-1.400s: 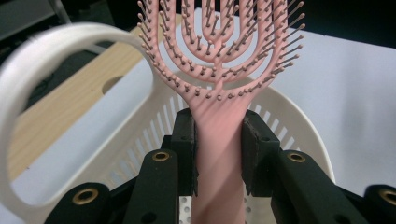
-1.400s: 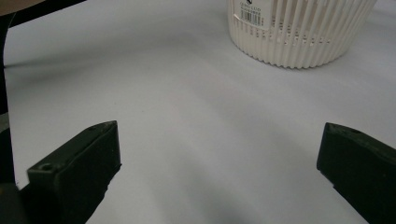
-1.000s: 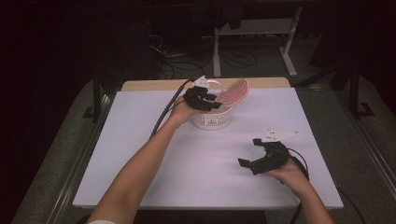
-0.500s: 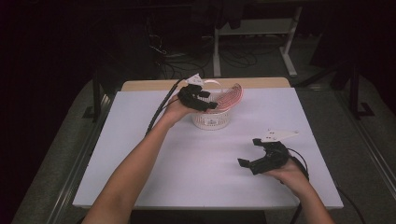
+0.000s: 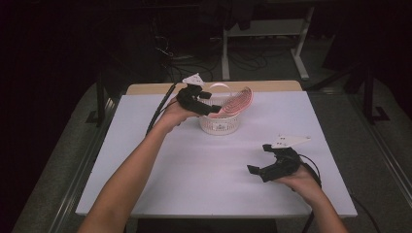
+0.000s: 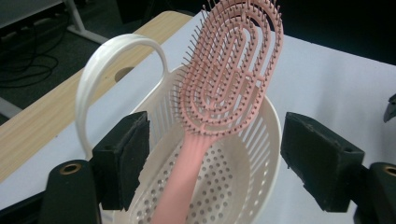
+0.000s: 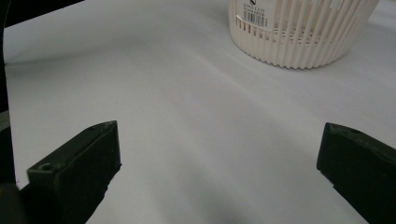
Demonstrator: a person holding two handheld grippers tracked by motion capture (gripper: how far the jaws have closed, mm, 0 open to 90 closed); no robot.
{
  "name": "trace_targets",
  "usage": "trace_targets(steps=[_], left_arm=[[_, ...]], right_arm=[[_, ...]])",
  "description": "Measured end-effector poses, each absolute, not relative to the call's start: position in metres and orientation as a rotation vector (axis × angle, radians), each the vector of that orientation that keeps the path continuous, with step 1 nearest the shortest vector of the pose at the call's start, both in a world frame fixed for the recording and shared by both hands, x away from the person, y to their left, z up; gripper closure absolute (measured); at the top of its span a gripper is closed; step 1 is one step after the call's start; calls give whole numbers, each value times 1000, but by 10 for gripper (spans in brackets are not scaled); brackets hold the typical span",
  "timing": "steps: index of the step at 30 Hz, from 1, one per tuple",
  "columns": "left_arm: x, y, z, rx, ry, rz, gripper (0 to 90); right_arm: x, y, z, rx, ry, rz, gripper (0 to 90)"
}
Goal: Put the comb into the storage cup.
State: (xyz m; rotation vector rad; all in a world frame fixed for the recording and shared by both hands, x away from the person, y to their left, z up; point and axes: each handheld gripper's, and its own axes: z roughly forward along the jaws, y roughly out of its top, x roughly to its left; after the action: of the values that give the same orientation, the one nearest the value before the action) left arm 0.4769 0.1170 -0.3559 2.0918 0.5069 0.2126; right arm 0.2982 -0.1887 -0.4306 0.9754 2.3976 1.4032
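Note:
A pink vented hairbrush (image 5: 238, 101) stands tilted in a white slotted basket (image 5: 219, 125) at the table's far middle, its handle down inside and its head leaning over the right rim. My left gripper (image 5: 210, 108) hovers at the basket's left rim, open. In the left gripper view the brush (image 6: 229, 79) rises between the wide-apart jaws of my left gripper (image 6: 219, 154) without touching either pad, above the perforated basket (image 6: 273, 123). My right gripper (image 5: 258, 170) rests low at the near right, open and holding nothing. Its own view shows my right gripper (image 7: 219, 163) over bare table, with the basket (image 7: 299, 35) farther off.
The basket's white carrying handle (image 6: 116, 53) arches up at the left of the brush. A white sheet (image 5: 194, 179) covers the table, with a strip of wooden tabletop (image 5: 272, 86) at the far edge. Dark floor, cables and a desk frame (image 5: 226, 53) lie beyond.
My left gripper has pulled back a little to the left, away from the brush. The brush head has sunk lower against the basket's right rim. The right gripper has stayed put.

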Motion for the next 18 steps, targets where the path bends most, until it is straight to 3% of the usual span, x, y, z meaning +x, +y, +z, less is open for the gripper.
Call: trace_targets(steps=[18], left_arm=[[450,162,-353,2080,608,227,1]], right_arm=[[298,-189,-431,981,2397,1400,0]])
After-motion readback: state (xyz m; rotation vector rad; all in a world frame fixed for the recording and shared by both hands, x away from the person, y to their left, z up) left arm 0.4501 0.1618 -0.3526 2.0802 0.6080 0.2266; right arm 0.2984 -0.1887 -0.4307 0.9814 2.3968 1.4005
